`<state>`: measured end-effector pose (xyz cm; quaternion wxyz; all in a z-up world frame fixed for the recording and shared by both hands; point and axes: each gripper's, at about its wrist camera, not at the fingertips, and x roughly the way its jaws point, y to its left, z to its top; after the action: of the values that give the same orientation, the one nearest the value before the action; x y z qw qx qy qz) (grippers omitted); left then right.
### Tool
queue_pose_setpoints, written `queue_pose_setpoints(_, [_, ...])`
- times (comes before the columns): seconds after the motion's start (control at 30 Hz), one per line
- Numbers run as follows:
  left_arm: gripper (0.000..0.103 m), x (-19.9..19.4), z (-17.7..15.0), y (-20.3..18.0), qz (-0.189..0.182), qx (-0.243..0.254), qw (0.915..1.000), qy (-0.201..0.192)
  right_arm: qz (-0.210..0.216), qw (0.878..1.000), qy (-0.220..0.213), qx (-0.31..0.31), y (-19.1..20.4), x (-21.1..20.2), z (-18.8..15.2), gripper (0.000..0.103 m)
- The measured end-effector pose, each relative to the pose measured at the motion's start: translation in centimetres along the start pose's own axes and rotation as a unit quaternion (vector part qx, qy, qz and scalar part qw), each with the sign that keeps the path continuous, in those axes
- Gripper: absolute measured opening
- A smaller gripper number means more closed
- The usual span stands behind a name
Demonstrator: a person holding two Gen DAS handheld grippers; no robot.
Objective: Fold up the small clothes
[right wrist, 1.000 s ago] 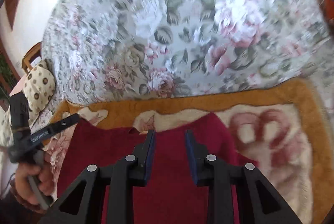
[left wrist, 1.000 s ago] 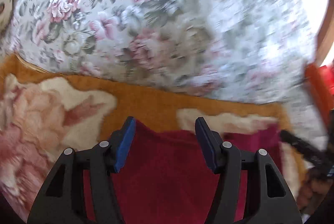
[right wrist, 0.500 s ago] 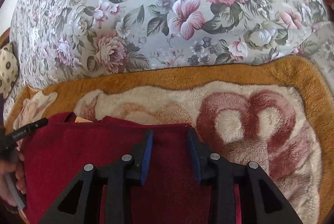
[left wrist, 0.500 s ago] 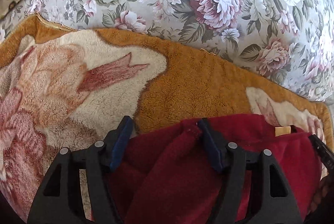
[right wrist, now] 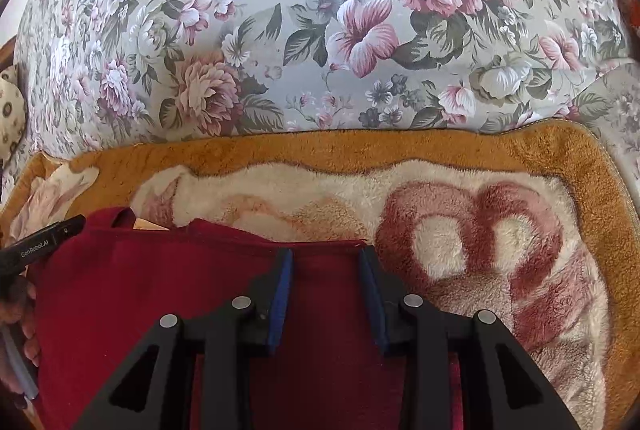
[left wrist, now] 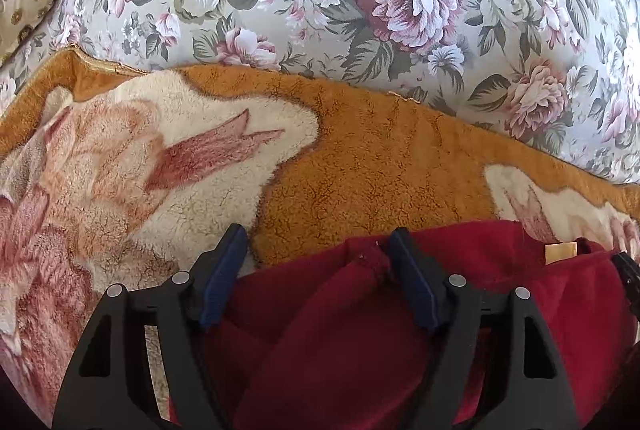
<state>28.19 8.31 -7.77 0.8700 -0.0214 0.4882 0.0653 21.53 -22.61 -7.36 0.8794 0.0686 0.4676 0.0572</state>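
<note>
Left hand-held gripper [left wrist: 316, 246]: fingers spread, over a raised fold
Right hand-held gripper [right wrist: 326, 262]: spread, astride the top hem
Red garment [right wrist: 160, 290]: flat on plush blanket [right wrist: 460, 197], before floral cushion [right wrist: 340, 9]

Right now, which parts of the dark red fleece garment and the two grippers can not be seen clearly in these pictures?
- Dark red fleece garment: the lower part is cut off by the bottom edge in both wrist views and covered by the gripper bodies.
- Small tan label at the neck: too small to read.
- Left gripper, right gripper: both stand open; whether the pads touch the cloth cannot be told.
- Person's hand: cut off by the left edge.
</note>
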Motion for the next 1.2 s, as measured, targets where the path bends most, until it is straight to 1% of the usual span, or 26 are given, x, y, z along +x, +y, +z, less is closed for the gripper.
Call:
queue_pose_setpoints(0.47, [0.075,-0.1,0.0,0.0,0.002,0.003,1.0,-0.002,-0.008,1.0,0.001,-0.004,0.1,-0.1,-0.1,0.033])
queue_pose_setpoints(0.77, [0.075,-0.1,0.0,0.0,0.001,0.002,1.0,-0.002,-0.004,1.0,-0.002,0.0,-0.1,-0.1,-0.1,0.033])
queue_pose_setpoints(0.87, [0.075,-0.1,0.1,0.1,-0.001,0.002,1.0,0.002,-0.002,1.0,0.0,0.002,-0.1,-0.3,0.0,0.033])
queue_pose_setpoints(0.93, [0.075,-0.1,0.5,0.1,-0.003,0.003,0.9999,0.017,-0.002,1.0,0.012,0.007,-0.1,-0.8,0.5,0.033])
queue_pose_setpoints(0.97, [0.075,-0.1,0.9,0.2,-0.005,0.005,0.9995,0.032,-0.015,1.0,0.016,0.006,0.2,-1.4,1.0,0.033])
queue_pose_setpoints(1.0, [0.075,-0.2,1.3,0.3,-0.01,0.007,0.9986,0.052,-0.039,0.999,0.007,0.005,0.6,-2.6,1.5,0.033])
queue_pose_setpoints(1.03, [0.075,-0.7,1.9,0.6,-0.015,0.011,0.9971,0.074,-0.065,0.998,-0.013,0.004,1.2,-4.3,1.9,0.033])
queue_pose_setpoints(1.07, [0.075,-2.2,2.6,1.4,-0.024,0.002,0.9973,0.07,-0.066,0.997,-0.035,0.008,1.8,-6.4,2.1,0.033])
queue_pose_setpoints(1.1, [0.075,-4.5,3.1,2.7,-0.039,-0.014,0.9981,0.046,-0.032,0.997,-0.064,0.017,2.5,-9.1,1.8,0.034])
queue_pose_setpoints(1.13, [0.075,-6.1,3.4,3.6,-0.049,-0.023,0.9981,0.03,-0.007,0.997,-0.08,0.019,3.0,-10.8,1.3,0.034])
queue_pose_setpoints(1.17, [0.075,-8.4,3.5,5.0,-0.066,-0.034,0.9972,0.013,0.008,0.995,-0.093,0.017,3.7,-12.5,0.3,0.034])
queue_pose_setpoints(1.2, [0.075,-10.2,3.2,6.2,-0.078,-0.04,0.9962,0.004,0.011,0.995,-0.103,0.01,4.5,-14.0,-0.9,0.035])
